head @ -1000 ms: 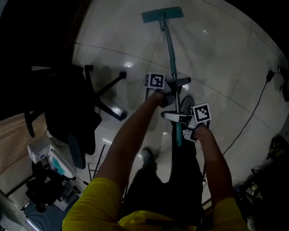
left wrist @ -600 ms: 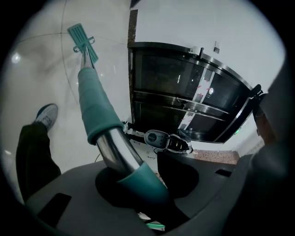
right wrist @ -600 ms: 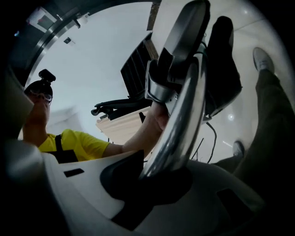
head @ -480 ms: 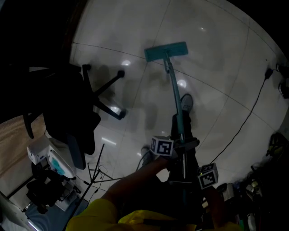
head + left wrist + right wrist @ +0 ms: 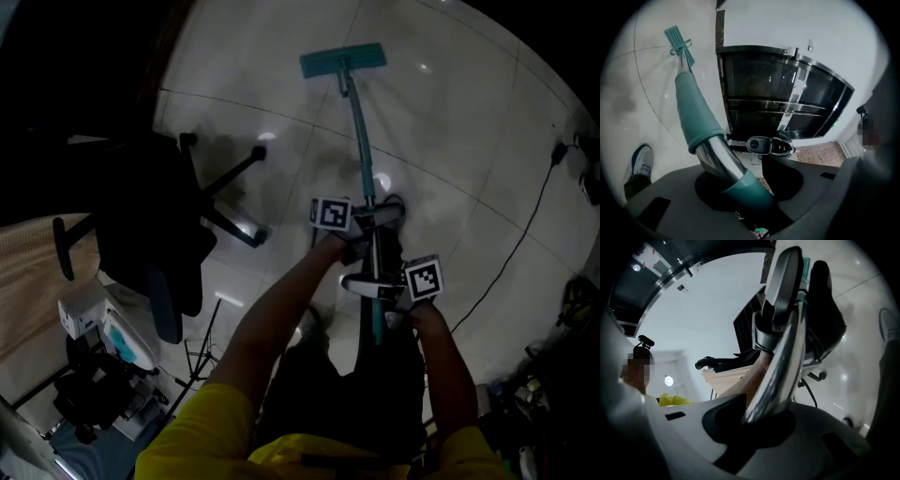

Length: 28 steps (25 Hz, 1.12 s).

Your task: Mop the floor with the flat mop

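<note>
Left gripper [image 5: 373, 218]: I read both jaws clamped on the mop handle [image 5: 360, 141]. In the left gripper view the handle passes straight through the throat of this gripper [image 5: 745, 190]. A teal sleeve and a bare metal section [image 5: 717, 157] sit between the dark jaws, with no gap visible on either side.

Right gripper [image 5: 372, 286]: I read the jaws pressed onto the same handle, lower on the shaft. It sits at 6 o'clock from the left gripper, just beside it. In the right gripper view the chrome shaft [image 5: 780, 366] rises out of the pale jaws of this gripper [image 5: 761, 425] and is seated firmly between them.

Flat mop: the mop head [image 5: 343, 61] lies flat on the floor [image 5: 450, 122] at 12 o'clock from both grippers, well apart from them. The handle slopes back from it to the grippers. In the left gripper view the head [image 5: 677, 37] appears at 11 o'clock, at the far end of the sleeve.

Surroundings:
- An office chair [image 5: 150, 225] stands at 9 o'clock from the grippers.
- A cable [image 5: 525, 234] runs across the tiles at 3 o'clock.
- A shoe [image 5: 640, 161] rests on the tiles at 9 o'clock in the left gripper view.
- A dark glazed partition [image 5: 787, 93] fills the background at 1 o'clock in that view.
</note>
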{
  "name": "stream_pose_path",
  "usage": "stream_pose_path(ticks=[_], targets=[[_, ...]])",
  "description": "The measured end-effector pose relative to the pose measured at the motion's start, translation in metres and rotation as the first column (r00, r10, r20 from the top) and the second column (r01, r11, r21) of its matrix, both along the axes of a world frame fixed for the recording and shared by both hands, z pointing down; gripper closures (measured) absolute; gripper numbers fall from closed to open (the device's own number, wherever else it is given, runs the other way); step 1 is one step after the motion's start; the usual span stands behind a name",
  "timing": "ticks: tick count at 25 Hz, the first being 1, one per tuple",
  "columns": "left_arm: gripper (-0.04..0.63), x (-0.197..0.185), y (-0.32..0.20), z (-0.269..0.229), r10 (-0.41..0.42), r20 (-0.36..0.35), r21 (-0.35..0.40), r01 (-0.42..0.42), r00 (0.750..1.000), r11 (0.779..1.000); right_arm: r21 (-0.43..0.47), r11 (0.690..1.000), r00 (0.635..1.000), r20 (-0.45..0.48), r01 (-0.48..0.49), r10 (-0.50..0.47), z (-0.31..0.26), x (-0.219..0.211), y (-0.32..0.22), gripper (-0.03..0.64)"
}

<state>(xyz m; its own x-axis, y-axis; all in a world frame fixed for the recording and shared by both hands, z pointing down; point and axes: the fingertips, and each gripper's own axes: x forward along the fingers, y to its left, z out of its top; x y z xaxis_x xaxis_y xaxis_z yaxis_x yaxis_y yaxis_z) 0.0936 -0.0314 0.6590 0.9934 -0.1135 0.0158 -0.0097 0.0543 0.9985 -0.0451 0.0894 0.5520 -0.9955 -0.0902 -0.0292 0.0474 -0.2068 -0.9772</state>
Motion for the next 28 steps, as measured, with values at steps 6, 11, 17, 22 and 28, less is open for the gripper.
stream_pose_path(ticks=[6,11,17,22,28], targets=[[0.422,-0.005,0.023,-0.027,0.015,0.016,-0.044,-0.015,1.000,0.999,-0.043,0.999,0.999,0.042,-0.008,0.009,-0.035,-0.009,0.019,0.540],[0.419,0.006,0.095,-0.054,0.016,-0.019,-0.090,-0.018,1.000,0.996,-0.095,0.995,0.999,0.013,0.032,-0.031,-0.065,-0.001,0.085,0.543],[0.419,0.010,0.114,-0.071,-0.050,-0.057,-0.086,0.045,0.997,0.995,-0.108,0.994,1.000,0.006,0.000,0.001,-0.073,0.010,0.109,0.543],[0.417,0.008,0.110,-0.064,-0.008,-0.034,-0.070,0.005,0.999,0.998,-0.100,0.995,1.000,0.005,-0.004,0.004,-0.068,0.006,0.102,0.543],[0.417,0.010,0.118,-0.053,0.017,-0.009,-0.105,-0.018,1.000,0.994,-0.105,0.994,1.000,-0.004,0.015,-0.016,-0.063,0.007,0.106,0.545]])
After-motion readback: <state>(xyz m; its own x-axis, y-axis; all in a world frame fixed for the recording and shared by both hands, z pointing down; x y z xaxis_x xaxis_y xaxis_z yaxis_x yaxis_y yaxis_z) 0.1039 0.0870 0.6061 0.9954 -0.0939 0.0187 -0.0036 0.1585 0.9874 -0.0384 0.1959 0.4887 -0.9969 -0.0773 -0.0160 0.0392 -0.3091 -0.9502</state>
